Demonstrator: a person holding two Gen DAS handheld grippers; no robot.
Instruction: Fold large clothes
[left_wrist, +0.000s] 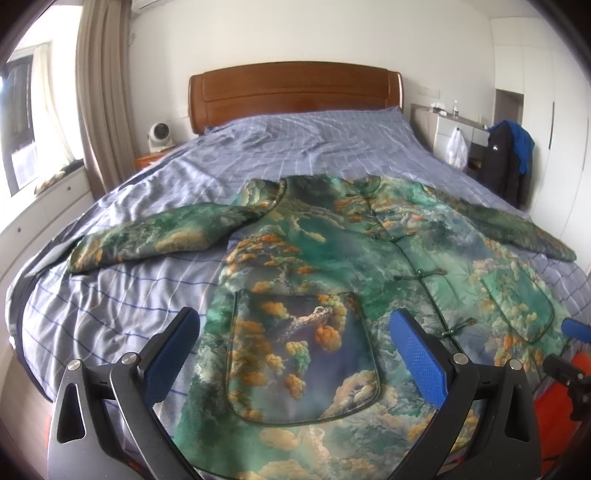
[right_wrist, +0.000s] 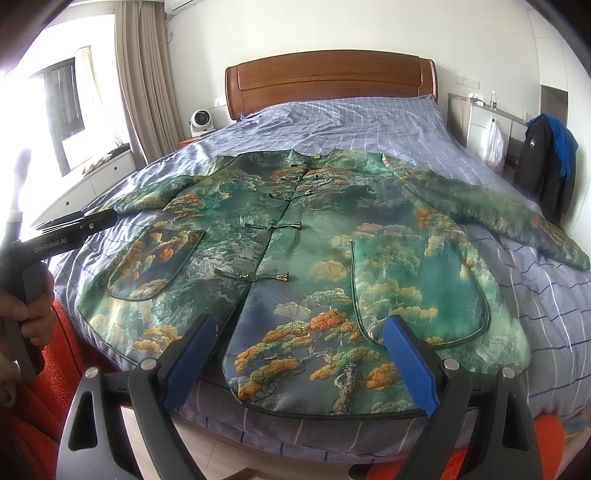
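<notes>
1. I've got the jacket (right_wrist: 314, 240) spread flat, front up, on the bed (right_wrist: 369, 122). Green w/ orange pine and cloud print; collar points toward the headboard (right_wrist: 328, 79), hem at the near edge.
2. Both sleeves out to the sides: left sleeve (left_wrist: 155, 236) lies on the checked sheet, right sleeve (right_wrist: 517, 218) angles toward the bed's right edge.
3. Front is closed w/ knot buttons (right_wrist: 273, 225) down the centre. One patch pocket each side; left pocket (left_wrist: 303, 350), right pocket (right_wrist: 417, 288).
4. My left gripper (left_wrist: 295, 354) sits above the left pocket, jaws spread wide, blue pads apart, nothing between them. Can't tell if the pads touch the cloth.
5. My right gripper (right_wrist: 306, 362) hangs over the hem on the right front panel, jaws also wide apart, holding nothing.
6. In the right wrist view I see the left hand (right_wrist: 33, 314) wrapped round its gripper handle at the frame's left edge.
7. Bkgd: small white fan (right_wrist: 201, 122) on the nightstand, curtain (right_wrist: 144, 74) by the window, dark coat w/ blue garment (right_wrist: 546, 162) hanging at right.
</notes>
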